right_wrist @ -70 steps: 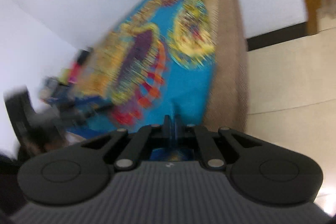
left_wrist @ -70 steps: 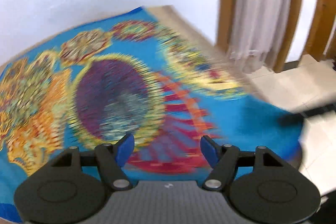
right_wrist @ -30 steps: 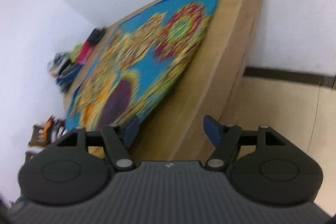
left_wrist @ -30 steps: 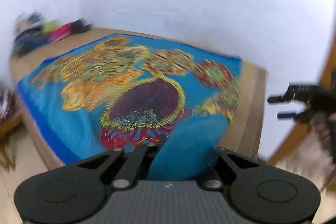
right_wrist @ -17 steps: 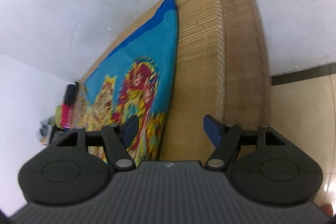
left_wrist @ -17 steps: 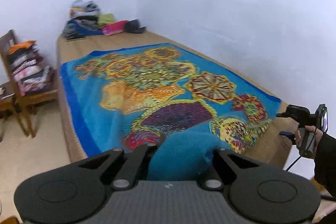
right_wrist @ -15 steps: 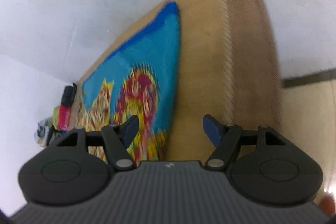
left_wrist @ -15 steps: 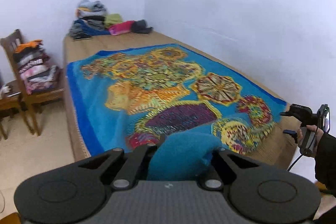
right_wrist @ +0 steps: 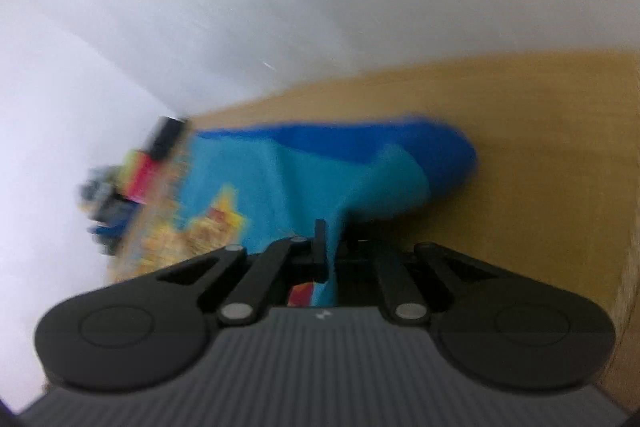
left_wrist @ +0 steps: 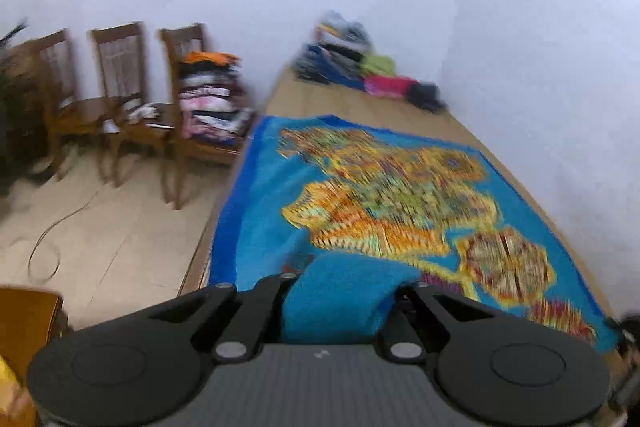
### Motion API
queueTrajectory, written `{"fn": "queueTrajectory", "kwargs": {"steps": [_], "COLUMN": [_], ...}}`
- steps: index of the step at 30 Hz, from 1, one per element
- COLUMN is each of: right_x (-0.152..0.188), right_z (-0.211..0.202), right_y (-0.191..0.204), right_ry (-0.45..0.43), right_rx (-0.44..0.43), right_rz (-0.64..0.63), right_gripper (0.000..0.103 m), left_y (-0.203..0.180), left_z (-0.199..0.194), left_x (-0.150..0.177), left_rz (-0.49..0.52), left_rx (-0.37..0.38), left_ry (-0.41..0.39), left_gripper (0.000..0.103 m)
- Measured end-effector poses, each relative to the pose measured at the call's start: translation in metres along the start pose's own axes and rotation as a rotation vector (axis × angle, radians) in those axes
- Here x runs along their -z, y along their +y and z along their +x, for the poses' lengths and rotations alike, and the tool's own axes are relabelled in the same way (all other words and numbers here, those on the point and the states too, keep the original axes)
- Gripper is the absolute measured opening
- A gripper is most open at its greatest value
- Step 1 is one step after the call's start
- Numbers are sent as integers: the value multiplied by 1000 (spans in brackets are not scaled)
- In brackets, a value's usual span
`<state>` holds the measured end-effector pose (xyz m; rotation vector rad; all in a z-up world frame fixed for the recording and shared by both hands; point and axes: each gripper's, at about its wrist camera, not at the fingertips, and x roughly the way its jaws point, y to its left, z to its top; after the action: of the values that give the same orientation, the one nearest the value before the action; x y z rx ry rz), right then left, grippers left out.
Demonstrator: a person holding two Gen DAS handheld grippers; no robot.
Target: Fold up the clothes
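Observation:
A large blue cloth with yellow, orange and red medallion patterns [left_wrist: 392,195] lies spread on a long straw-mat platform [left_wrist: 320,103]. My left gripper [left_wrist: 344,303] is shut on a bunched near corner of the cloth, the plain blue fabric bulging between its fingers. In the blurred right wrist view, my right gripper [right_wrist: 330,255] is shut on another corner of the same cloth [right_wrist: 320,167], lifted off the mat [right_wrist: 540,155] so the edge folds over. The fingertips are hidden in fabric.
Piles of folded clothes [left_wrist: 352,63] sit at the platform's far end against the white wall. Three wooden chairs [left_wrist: 120,95] stand on the tiled floor at left, one stacked with folded clothes [left_wrist: 208,95]. A cable [left_wrist: 48,243] loops on the floor.
The right gripper, open over the mat half a second ago, has shut on a cloth corner and raised it. The left gripper still holds its corner and has swung left, showing the chairs.

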<state>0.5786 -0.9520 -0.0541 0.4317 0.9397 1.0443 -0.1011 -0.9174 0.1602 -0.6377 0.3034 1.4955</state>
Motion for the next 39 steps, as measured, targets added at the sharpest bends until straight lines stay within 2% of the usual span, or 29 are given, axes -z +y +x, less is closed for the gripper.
{"fn": "queueTrajectory", "kwargs": {"steps": [3,7,12,18,21,23,25,28,30,36,39], "right_x": [-27,-66,-94,-110,-116,-116,-114,-114,-115,-112,-106], "right_z": [-35,-90,-145,-200,-206,-197,-169,-116,-77,44,108], "right_y": [13,35,48,67,84,98,116,143,164,233,267], "right_ry": [-51,-143,-220,-313,-343,-345,-312,-289,-276,-239,-242], "right_rx": [-114,-211,-285,-356,-382,-388,-371,-321,-292,-214,-157], "right_rz": [-48,-134,-179,-223,-262,-302,-351,-441,-486,-602,-658], "right_gripper": [4,4,4,4,4,4,4,4,4,4,4], "left_y": [-2,2,4,-3,-5,-1,4,8,8,20,21], "left_z": [-24,-58,-98,-159,-164,-153,-131,-79,-37,108,183], "left_x": [0,3,-1,-17,-28,-37,-50,-75,-91,-140,-160], "left_rz": [-75,-140,-174,-164,-158,-160,-169,-112,-75,-65,-23], "left_rx": [-53,-109,-139,-164,-188,-195,-192,-211,-226,-235,-247], "left_ry": [-48,-104,-159,-266,-274,-260,-238,-202,-177,-104,-81], "left_gripper": [2,2,2,3,3,3,3,3,3,3,3]}}
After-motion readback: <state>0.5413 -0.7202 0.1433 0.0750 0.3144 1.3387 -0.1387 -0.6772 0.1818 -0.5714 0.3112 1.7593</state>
